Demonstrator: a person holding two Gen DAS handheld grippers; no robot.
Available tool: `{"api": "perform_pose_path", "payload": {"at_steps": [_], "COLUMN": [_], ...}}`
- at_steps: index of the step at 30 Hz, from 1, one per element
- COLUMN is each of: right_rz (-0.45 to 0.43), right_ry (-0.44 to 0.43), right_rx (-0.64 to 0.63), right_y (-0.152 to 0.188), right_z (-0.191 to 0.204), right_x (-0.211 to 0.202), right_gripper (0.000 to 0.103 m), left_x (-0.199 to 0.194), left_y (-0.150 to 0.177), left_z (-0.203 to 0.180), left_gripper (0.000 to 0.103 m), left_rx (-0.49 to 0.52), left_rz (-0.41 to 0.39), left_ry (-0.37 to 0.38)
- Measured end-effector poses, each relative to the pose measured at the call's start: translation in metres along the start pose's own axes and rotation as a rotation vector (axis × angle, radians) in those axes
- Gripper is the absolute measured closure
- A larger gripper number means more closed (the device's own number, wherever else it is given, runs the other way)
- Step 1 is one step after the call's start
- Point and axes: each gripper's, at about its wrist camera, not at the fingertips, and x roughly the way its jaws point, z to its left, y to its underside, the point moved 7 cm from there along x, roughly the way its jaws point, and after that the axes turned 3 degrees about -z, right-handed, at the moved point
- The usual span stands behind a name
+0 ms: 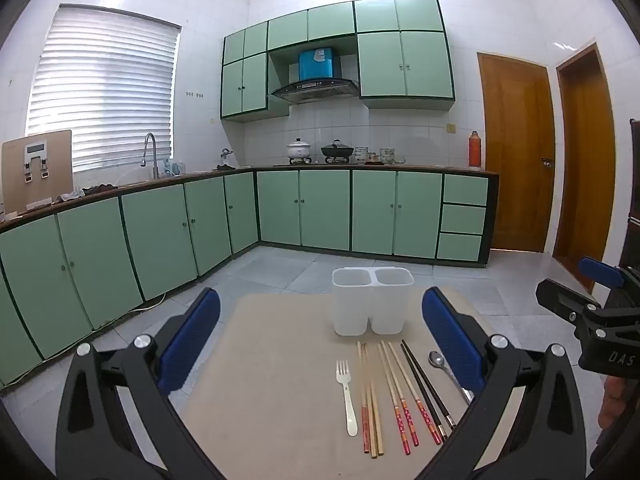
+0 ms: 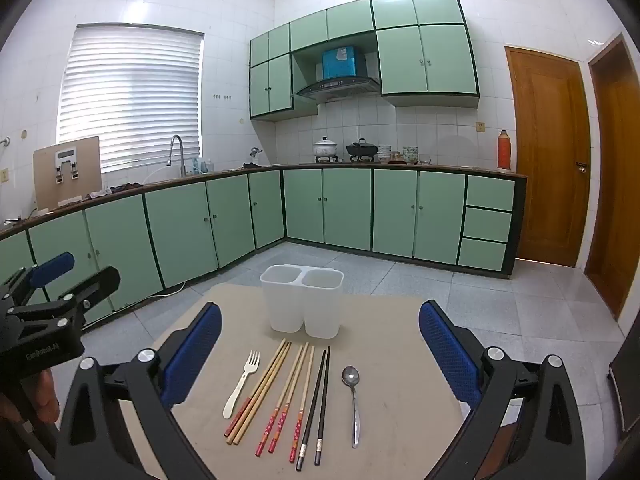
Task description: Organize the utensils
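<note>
Blue-padded left gripper (image 1: pixel 320 340) and right gripper (image 2: pixel 320 344) hang wide apart above the utensils (image 2: pixel 296 396), holding nothing.

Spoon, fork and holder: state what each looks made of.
Spoon: likely polished metal, going by its mirror-like grey shine. Fork: probably plastic, cream and matte. Holder: looks like translucent white plastic; its walls are milky and light shows through.

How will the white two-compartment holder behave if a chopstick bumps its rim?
The holder looks like thin translucent plastic and stands empty, so it is probably light and may slide on the smooth table. It is taller than deep, so a high bump could tip it.
</note>
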Motion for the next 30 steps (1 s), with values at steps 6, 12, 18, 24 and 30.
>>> {"api": "perform_pose_path", "payload": {"at_steps": [6,12,18,24,30], "right_rz": [-0.003,-0.004,-0.003,-0.001,-0.001], "right_ry": [-0.001,0.0,0.0,-0.001,0.001], "right_rx": [0.005,0.008,0.008,0.008,0.008], "right_y": [0.0,-0.0015,-0.0013,-0.005,-0.0041], "right_z": [0.0006,-0.0027,-0.003,-0.0003,-0.0002], "right_x": [-0.0001,-0.001,-0.0006,-0.0008,-0.0003], "right_gripper": [0.006,0.006,0.006,0.006,0.006], "left_x": [-0.0032,0.0035,0.0013,0.0014,0.0016], "left_y": [-0.0002,0.0018,0.001,0.0011,0.0013], "left_z": [0.0001,-0.0014,-0.002,-0.0021,-0.002], "left_gripper": [0.005,0.005,0.005,0.005,0.005], "left_rx": [0.007,0.008,0.006,0.005,0.007], "left_rz": [-0.008,0.001,0.0,0.001,0.002], "left_ry": [-0.011,-0.012,-0.01,-0.01,-0.01]}}
